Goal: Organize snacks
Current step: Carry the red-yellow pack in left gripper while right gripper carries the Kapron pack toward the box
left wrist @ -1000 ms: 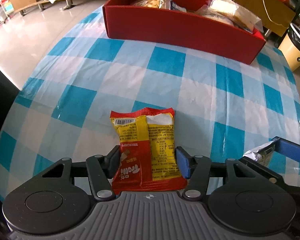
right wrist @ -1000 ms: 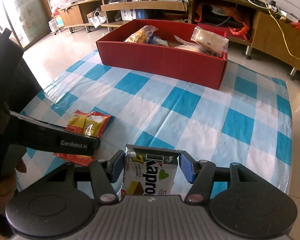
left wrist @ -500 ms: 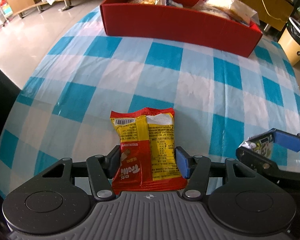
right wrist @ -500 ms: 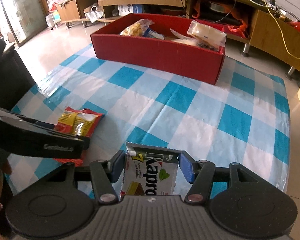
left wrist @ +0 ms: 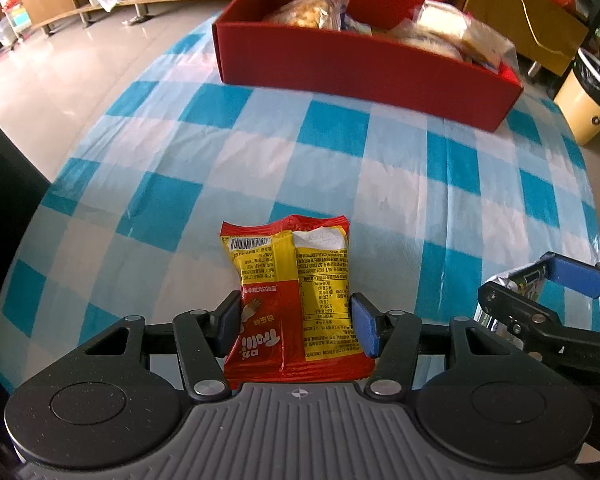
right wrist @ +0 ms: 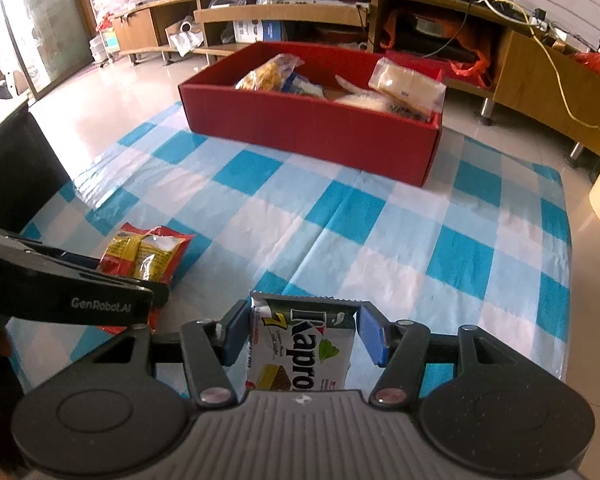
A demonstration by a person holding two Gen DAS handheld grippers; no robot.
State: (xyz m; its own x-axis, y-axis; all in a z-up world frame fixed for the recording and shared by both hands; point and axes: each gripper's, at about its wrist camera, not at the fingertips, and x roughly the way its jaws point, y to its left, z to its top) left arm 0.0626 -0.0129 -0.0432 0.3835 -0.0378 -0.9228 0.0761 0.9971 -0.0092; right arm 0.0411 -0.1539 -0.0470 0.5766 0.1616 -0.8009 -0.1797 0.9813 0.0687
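1. Left wrist view: left gripper (left wrist: 298,326) still clamps the red-yellow snack packet (left wrist: 290,296) above the checked cloth (left wrist: 340,168); the red box (left wrist: 364,66) looms nearer than before.
2. Right gripper (right wrist: 300,338) keeps clutching the white wafer pack (right wrist: 300,354), unchanged.

The box (right wrist: 312,128) sits at the far end of the tabletop (right wrist: 340,236), with bags (right wrist: 406,86) inside it. Nearer, the left claw (left wrist: 294,326) grips a packet (left wrist: 288,276). The right claw (right wrist: 302,336), just to its right, grips a wafer pack (right wrist: 300,348). A shelf unit (right wrist: 300,12) stands behind the box
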